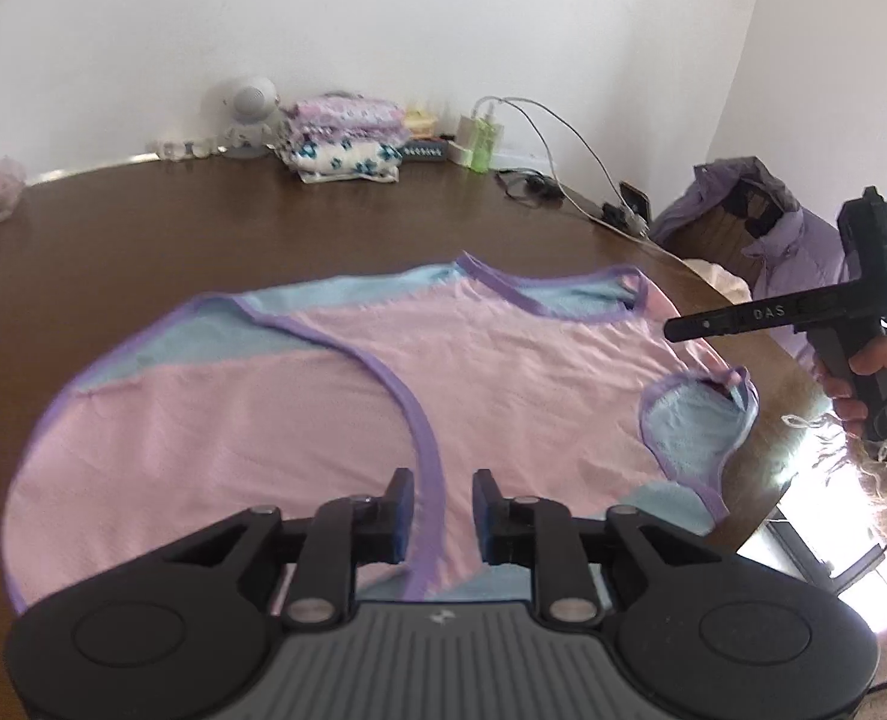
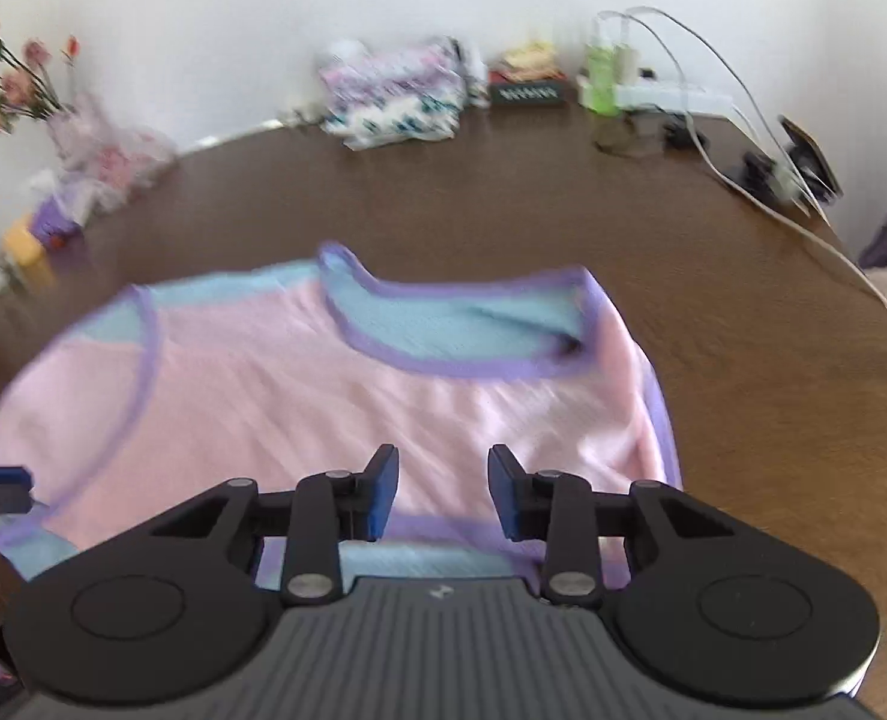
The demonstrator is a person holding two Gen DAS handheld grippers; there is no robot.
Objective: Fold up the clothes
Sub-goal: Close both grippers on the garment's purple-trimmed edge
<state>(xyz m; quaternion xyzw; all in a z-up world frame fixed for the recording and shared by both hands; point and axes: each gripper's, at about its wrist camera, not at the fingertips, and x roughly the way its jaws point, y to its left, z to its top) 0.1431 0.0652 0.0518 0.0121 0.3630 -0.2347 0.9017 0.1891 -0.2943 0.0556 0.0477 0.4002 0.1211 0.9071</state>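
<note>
Left hand-held gripper (image 1: 442,513) agape over pink shirt (image 1: 275,414), brown table (image 1: 203,228)

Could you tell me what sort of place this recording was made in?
Probably a room in a home: a brown wooden table against a white wall, folded clothes stacked at the back, charger cables, and artificial flowers.
</note>
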